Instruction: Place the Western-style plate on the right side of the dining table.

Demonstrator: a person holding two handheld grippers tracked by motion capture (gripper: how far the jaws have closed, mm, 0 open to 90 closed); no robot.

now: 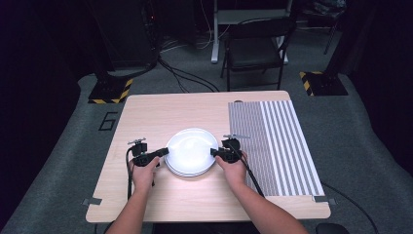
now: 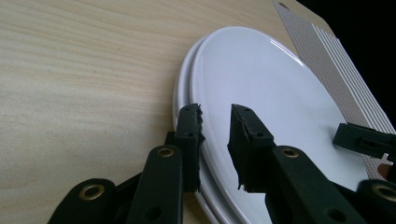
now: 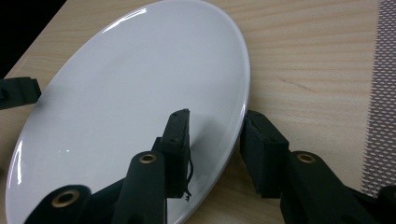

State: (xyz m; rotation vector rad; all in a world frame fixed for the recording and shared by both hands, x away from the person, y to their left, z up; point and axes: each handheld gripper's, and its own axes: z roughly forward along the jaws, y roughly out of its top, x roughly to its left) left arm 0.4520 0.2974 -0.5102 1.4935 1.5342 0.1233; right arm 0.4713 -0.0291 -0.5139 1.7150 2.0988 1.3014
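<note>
The top plate (image 1: 191, 148) of a small stack (image 2: 183, 93) lies mid-tabletop (image 1: 160, 109), just left of the striped mat (image 1: 277, 141). The left gripper (image 1: 158, 153) straddles its left rim with jaws spread, one above and one below; the right gripper (image 1: 216, 152) does the same at the right rim, not yet pinching. Judged best: close both evenly on the top plate alone, then lift level. The lower plate could catch; the mat lies close by, chair (image 1: 255, 46) well beyond.

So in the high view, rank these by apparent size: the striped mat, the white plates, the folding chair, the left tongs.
1. Striped mat
2. Folding chair, though it stands farther off, so its rank is unsure
3. White plates
4. Left tongs
</note>
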